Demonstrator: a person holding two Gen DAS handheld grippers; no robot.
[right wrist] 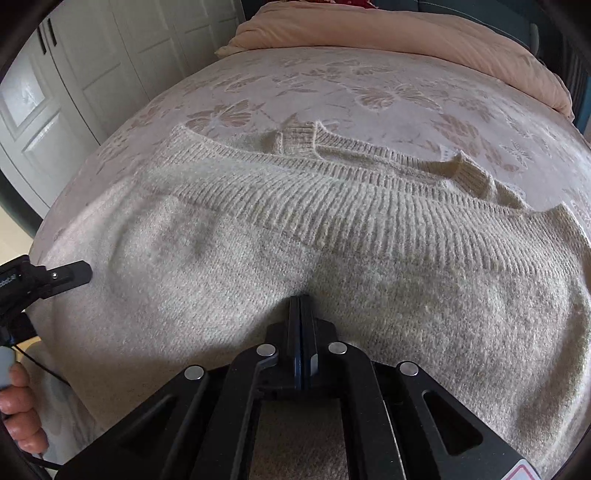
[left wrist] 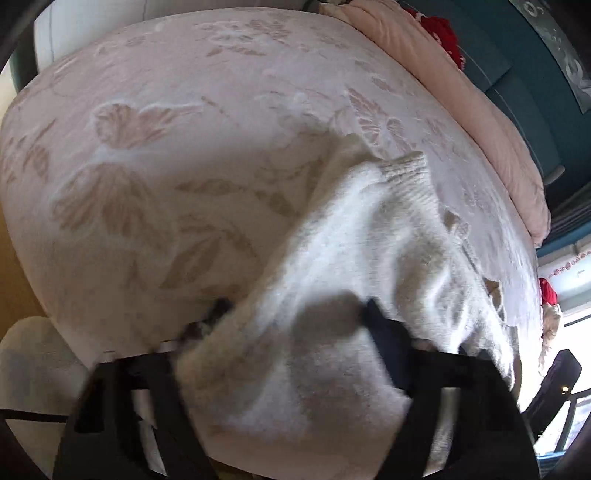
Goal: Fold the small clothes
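A cream knit sweater [right wrist: 258,258] lies spread on the bed, its ribbed hem and two ribbed cuffs at the far side. My right gripper [right wrist: 301,301] is shut, its fingers pressed together over the sweater's near part; whether it pinches the knit I cannot tell. In the left wrist view the sweater [left wrist: 332,295] drapes blurred between the fingers of my left gripper [left wrist: 295,317], which are spread apart with the cloth bunched over them. The left gripper also shows in the right wrist view [right wrist: 70,275] at the sweater's left edge.
The bed has a pale pink cover with butterfly pattern [right wrist: 369,85]. A folded pink quilt [right wrist: 406,33] lies at the far end. White wardrobe doors [right wrist: 74,74] stand to the left. A red item [left wrist: 439,33] lies by the quilt.
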